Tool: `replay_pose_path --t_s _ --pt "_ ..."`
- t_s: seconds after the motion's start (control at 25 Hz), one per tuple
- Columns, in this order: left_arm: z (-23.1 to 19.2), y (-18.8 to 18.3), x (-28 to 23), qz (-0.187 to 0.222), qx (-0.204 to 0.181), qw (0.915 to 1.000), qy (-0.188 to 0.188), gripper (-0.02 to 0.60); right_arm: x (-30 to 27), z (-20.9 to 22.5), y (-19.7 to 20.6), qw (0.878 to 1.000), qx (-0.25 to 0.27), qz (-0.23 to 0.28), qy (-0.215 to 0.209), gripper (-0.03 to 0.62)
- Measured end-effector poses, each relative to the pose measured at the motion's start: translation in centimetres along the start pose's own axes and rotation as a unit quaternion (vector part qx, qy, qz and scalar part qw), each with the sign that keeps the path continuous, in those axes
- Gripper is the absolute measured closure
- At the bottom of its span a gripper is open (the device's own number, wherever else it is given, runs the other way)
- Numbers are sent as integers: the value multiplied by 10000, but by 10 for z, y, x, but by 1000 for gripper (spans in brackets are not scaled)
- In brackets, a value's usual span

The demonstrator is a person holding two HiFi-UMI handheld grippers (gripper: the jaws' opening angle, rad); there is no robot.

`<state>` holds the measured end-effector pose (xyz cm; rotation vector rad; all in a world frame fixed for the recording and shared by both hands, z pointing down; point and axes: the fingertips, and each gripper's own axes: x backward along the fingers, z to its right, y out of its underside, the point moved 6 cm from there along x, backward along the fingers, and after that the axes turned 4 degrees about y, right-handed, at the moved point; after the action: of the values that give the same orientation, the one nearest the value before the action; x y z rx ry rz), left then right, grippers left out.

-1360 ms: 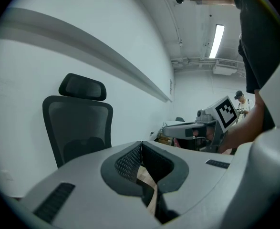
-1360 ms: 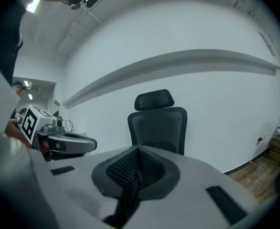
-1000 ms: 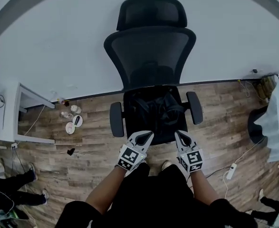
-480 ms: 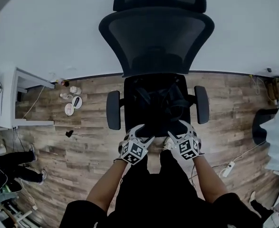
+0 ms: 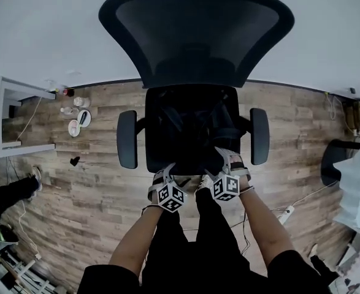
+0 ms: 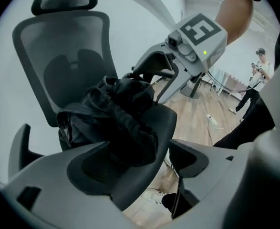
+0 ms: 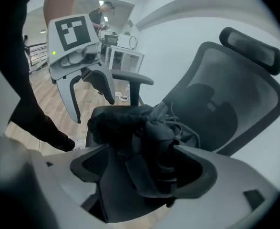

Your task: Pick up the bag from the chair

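A crumpled black bag (image 5: pixel 195 124) lies on the seat of a black mesh office chair (image 5: pixel 195 38). In the head view both grippers are at the seat's front edge: my left gripper (image 5: pixel 170 175) just short of the bag, my right gripper (image 5: pixel 224 162) over its near right part. In the left gripper view the bag (image 6: pixel 116 116) lies beyond the open left gripper (image 6: pixel 140 159), with the seat edge between the jaws. In the right gripper view the right gripper (image 7: pixel 144 168) stands open with a fold of the bag (image 7: pixel 142 132) between its jaws.
Armrests (image 5: pixel 127 138) (image 5: pixel 259 135) flank the seat. A white shelf unit (image 5: pixel 11 121) and small items (image 5: pixel 76 118) sit on the wood floor at the left. A power strip (image 5: pixel 284 212) and cable lie at the right, near another chair base (image 5: pixel 336 161). A bystander's legs (image 5: pixel 8 195) show at the left.
The head has come closer over the chair. Both grippers have moved forward from in front of the seat to its front edge, the right one reaching over the bag.
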<state>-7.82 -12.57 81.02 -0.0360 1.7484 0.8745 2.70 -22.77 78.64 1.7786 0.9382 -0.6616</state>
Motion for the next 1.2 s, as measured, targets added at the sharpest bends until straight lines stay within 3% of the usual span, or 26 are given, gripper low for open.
replay_pose_path --t_s 0.28,0.32,0.36,0.4,0.44,0.52,0.76,1.0,1.2 --pt "-1 9 -55 -474 -399 9973 -406 204 -31 -4 22 9926 1172 -197 236 193" --pt "-4 8 -59 -480 -417 9971 -420 208 -34 -2 24 9923 1190 -196 295 196" --pt "-6 7 -61 -440 -433 9972 -432 244 -35 1 24 9931 1105 -164 364 239" --pt "-7 5 -60 -354 -447 9974 -442 311 -33 5 23 9944 962 -123 431 344" --pt "-6 3 -57 -241 -453 9977 -445 397 -31 8 22 9955 813 -86 478 383" --pt "-6 0 -49 -17 -384 9984 -417 463 -27 14 18 9973 543 -11 496 411" --pt "-21 -23 -9 772 240 9964 -245 506 -10 38 3 9953 -814 348 390 494" --pt "-48 -74 49 1891 895 9773 -338 515 20 79 -26 9738 -2014 903 546 516" --pt "-65 -112 85 2195 949 9692 -583 518 46 110 -48 9532 -2611 1291 809 519"
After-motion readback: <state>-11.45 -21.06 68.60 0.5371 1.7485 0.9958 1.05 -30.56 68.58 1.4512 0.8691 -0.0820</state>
